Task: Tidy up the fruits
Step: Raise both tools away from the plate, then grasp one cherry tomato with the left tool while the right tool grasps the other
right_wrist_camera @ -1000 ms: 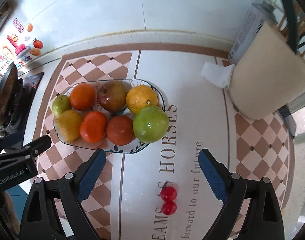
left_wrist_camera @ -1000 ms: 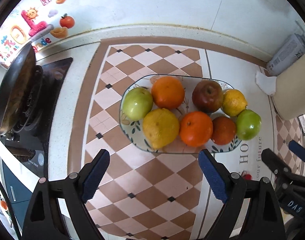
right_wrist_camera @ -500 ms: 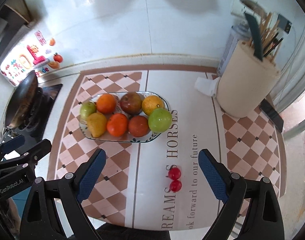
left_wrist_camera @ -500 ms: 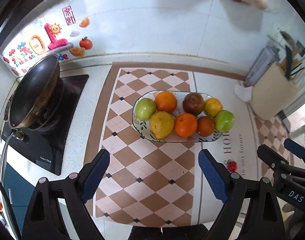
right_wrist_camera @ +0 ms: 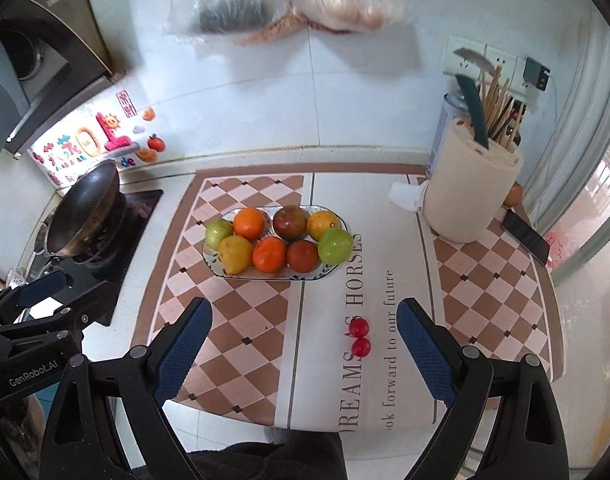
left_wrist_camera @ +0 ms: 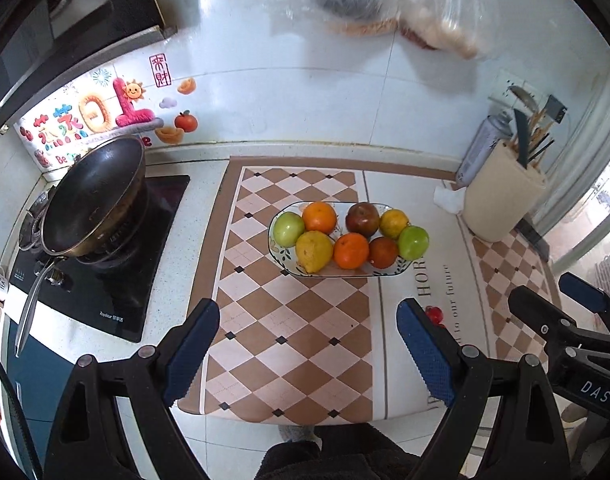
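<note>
Overall, largest to smallest:
Table: white table [right_wrist_camera: 241, 168] under a brown-and-cream checked mat [right_wrist_camera: 225, 320] with a white band reading "DREAMS AS HORSES" and "look forward to our future".
Stove: black glass cooktop [left_wrist_camera: 117, 280], small maker's print near its front edge, too small to read; a dark round pan [left_wrist_camera: 93, 196] sits on the burner.
Wall sticker: colourful cartoon decal [left_wrist_camera: 93, 120] with Chinese characters and a red seal; only "Be" and "de" can be read in Latin letters.
Holder: cream cylindrical utensil holder [right_wrist_camera: 471, 192] with chopsticks, at the mat's right.
Fruit plate: oval white patterned plate [right_wrist_camera: 213, 258] mid-mat, carrying two green apples, two oranges, a yellow pear, a red apple, a yellow citrus and a dark red fruit, all touching.
Left hand-held gripper [left_wrist_camera: 309, 354]: blue pads wide apart, nothing between; its body reads "GenRobot.AI".
Right hand-held gripper [right_wrist_camera: 303, 354]: wide, empty; marked "DAS".
Phone: black phone [right_wrist_camera: 525, 236] right of the holder.
Cherry tomatoes: two small red cherry tomatoes [right_wrist_camera: 359, 338] touching, on the lettering, apart from the plate.
</note>
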A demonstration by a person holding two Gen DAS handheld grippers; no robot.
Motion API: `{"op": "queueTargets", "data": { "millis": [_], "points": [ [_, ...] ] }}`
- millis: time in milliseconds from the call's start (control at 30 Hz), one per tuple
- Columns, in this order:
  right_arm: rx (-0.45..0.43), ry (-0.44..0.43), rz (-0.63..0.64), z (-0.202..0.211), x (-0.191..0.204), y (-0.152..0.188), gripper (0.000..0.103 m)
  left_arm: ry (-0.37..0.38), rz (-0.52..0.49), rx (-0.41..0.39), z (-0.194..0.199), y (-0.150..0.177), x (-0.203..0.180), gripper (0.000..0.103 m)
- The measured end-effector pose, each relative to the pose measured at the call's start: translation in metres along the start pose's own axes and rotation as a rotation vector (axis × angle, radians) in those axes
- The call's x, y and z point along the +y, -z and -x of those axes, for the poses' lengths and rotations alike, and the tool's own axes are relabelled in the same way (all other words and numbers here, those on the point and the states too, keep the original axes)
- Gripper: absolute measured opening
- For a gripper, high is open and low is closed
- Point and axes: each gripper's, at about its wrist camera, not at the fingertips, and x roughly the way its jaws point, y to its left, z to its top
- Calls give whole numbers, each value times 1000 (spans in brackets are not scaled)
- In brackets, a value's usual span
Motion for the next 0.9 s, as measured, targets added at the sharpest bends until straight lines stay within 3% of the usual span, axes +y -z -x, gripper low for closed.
{"op": "queueTargets", "data": {
  "millis": [267, 600, 700, 733, 767, 900],
  "points": [
    [-52, -5, -6, 37, 8, 14, 96, 1, -9, -58, 31, 15, 2, 91],
    [-59, -14, -50, 47, 10, 31, 96, 25, -12, -63, 42, 31, 7, 91],
    [-74, -29, -63, 45, 7, 32, 100, 26, -20, -59, 40, 33, 7, 91],
    [-82, -39, -70, 44, 5, 32, 100, 21, -23, -50, 37, 33, 6, 93],
    [-85, -46, -74, 42, 3, 31, 100, 17, -25, -44, 33, 33, 6, 103],
    [-58, -62, -118, 20, -25, 29, 100, -32, -34, -26, 14, 32, 2, 103]
  ]
}}
